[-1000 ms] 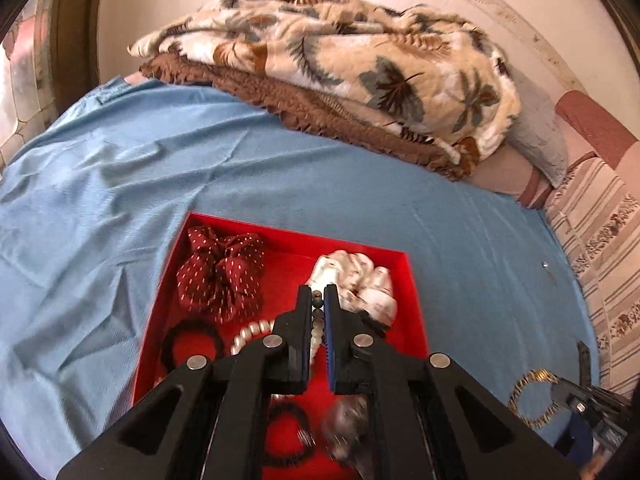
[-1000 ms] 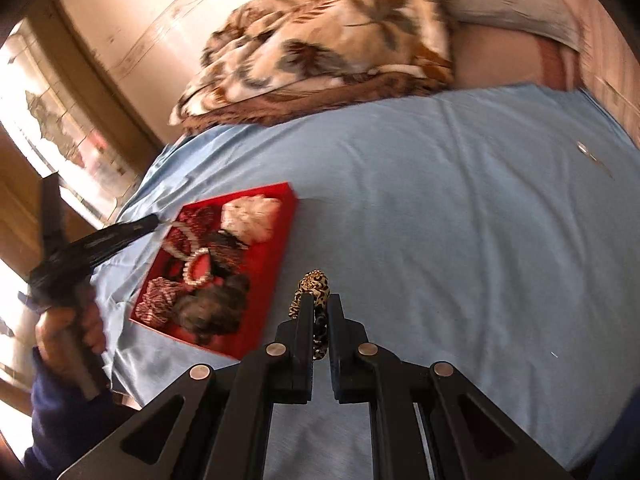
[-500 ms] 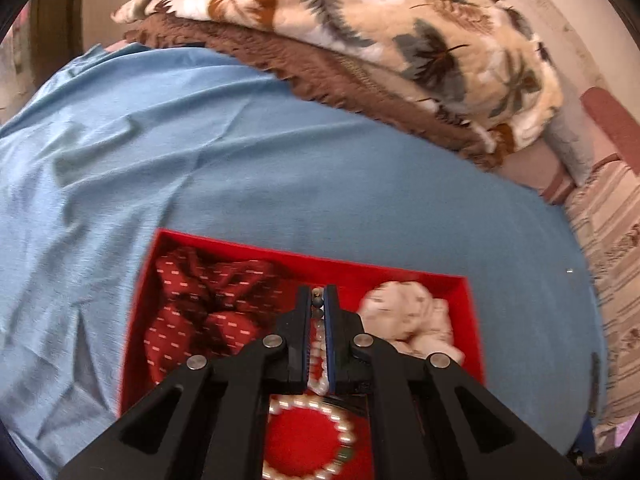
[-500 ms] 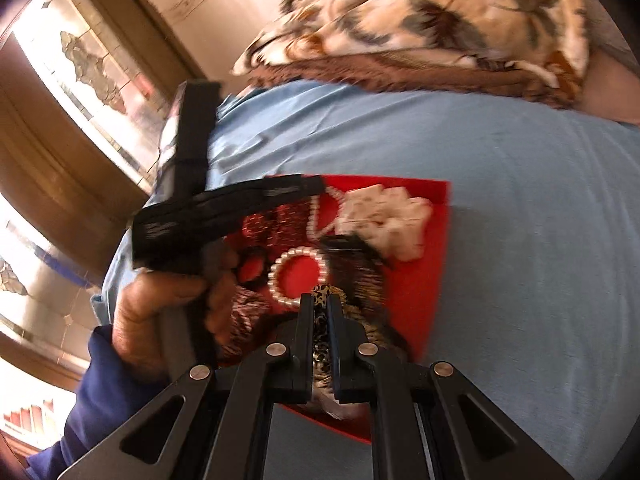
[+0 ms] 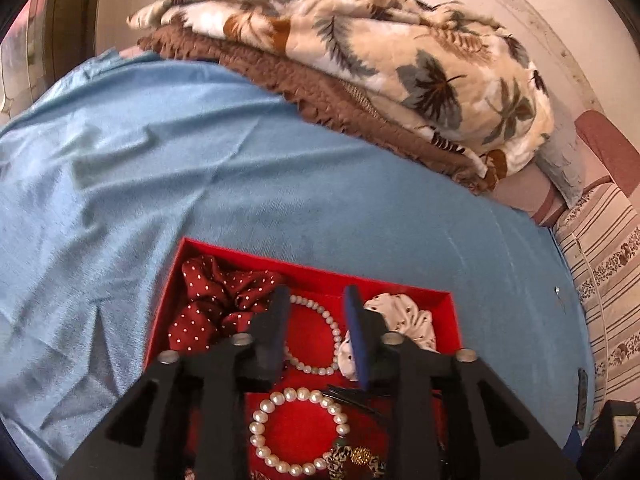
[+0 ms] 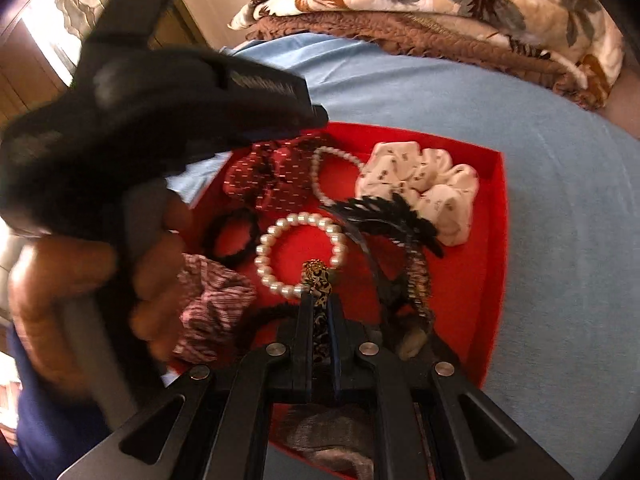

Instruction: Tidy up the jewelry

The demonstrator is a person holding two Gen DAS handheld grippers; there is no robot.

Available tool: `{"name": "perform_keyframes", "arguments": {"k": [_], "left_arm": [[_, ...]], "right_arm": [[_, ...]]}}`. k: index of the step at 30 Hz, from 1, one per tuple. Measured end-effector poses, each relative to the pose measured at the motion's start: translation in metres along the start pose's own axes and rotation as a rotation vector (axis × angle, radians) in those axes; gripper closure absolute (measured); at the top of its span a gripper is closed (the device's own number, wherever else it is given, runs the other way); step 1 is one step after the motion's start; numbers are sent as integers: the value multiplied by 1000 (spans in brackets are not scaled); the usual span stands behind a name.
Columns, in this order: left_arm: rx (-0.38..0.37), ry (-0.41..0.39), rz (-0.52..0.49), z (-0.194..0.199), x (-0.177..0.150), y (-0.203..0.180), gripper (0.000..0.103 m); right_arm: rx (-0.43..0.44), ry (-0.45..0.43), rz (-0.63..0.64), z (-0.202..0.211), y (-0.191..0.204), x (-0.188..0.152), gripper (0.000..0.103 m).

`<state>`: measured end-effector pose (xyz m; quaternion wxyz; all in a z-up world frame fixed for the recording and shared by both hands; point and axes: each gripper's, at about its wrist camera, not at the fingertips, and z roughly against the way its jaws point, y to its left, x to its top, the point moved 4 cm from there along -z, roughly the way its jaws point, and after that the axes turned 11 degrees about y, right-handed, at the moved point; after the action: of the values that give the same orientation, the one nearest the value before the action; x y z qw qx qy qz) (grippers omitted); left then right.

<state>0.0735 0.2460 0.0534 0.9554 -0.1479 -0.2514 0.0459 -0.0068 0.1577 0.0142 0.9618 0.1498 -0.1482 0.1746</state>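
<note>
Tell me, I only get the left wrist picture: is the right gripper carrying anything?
Observer: Yes. The right gripper is shut on a leopard-print band, just above the red tray.
Operator: Is anything in that tray hidden from me?
Observer: A black hair tie lies left of the large pearl bracelet.
Operator: Anything more?
Observer: A pink striped scrunchie sits in the near left part of the tray, close to a person's hand.
</note>
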Motion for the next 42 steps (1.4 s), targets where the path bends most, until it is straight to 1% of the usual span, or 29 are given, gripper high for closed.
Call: {"name": "perform_keyframes", "arguments": {"k": [2, 3, 5, 6, 7, 11, 14, 15, 16, 17, 19, 21, 23, 25, 27, 28, 30, 32, 34, 37, 40, 42], "left_arm": [[7, -31, -13, 9, 0, -3, 69], [11, -40, -16, 12, 0, -4, 66], [35, -73, -21, 22, -2, -3, 60], [50, -89, -22, 26, -3, -3, 58], [62, -100, -24, 28, -4, -2, 58], [129, -143, -29, 40, -10, 0, 57], [180, -176, -44, 48, -15, -1, 56], [209, -193, -55, 51, -18, -3, 54], [228, -205, -64, 53, -20, -5, 53], [250, -223, -76, 56, -22, -7, 50], [282, -253, -92, 61, -26, -12, 46], [312, -284, -104, 66, -31, -17, 41], [341, -316, -107, 73, -35, -20, 37], [400, -376, -113, 83, -42, -27, 32], [448, -442, -126, 95, -52, -37, 21], [462, -466, -129, 100, -56, -41, 18], [492, -518, -128, 111, -67, -49, 7], [503, -554, -122, 122, -84, -56, 3], [505, -547, -121, 127, -97, -60, 3], [513, -510, -113, 130, -119, -64, 2], [508, -487, -105, 134, -140, -69, 2], [518, -473, -88, 137, -151, -70, 2]], "right_arm": [[-22, -6, 8, 3, -1, -3, 93], [-35, -11, 12, 5, -1, -4, 93], [-56, -22, 19, 9, -1, -6, 90], [-61, -26, 19, 11, -2, -6, 86], [-66, -34, 16, 14, -4, -8, 82], [-54, -59, -4, 31, -9, -16, 74], [-59, -110, -26, 53, -15, -28, 73], [-65, -125, -29, 60, -16, -32, 72], [-74, -142, -29, 69, -19, -38, 69], [-85, -156, -28, 75, -20, -43, 62], [-131, -192, -29, 89, -31, -58, 54], [-174, -202, -32, 95, -42, -72, 54], [-198, -200, -51, 98, -56, -87, 54], [-205, -193, -80, 99, -70, -100, 54], [-198, -185, -125, 98, -86, -113, 54], [-194, -183, -146, 98, -93, -120, 54], [-194, -179, -187, 97, -107, -133, 54], [-195, -181, -205, 97, -115, -142, 54], [-201, -197, -208, 100, -120, -149, 54], [-208, -219, -207, 105, -122, -157, 52], [-197, -227, -204, 106, -123, -163, 52], [-198, -234, -198, 107, -122, -165, 52]]}}
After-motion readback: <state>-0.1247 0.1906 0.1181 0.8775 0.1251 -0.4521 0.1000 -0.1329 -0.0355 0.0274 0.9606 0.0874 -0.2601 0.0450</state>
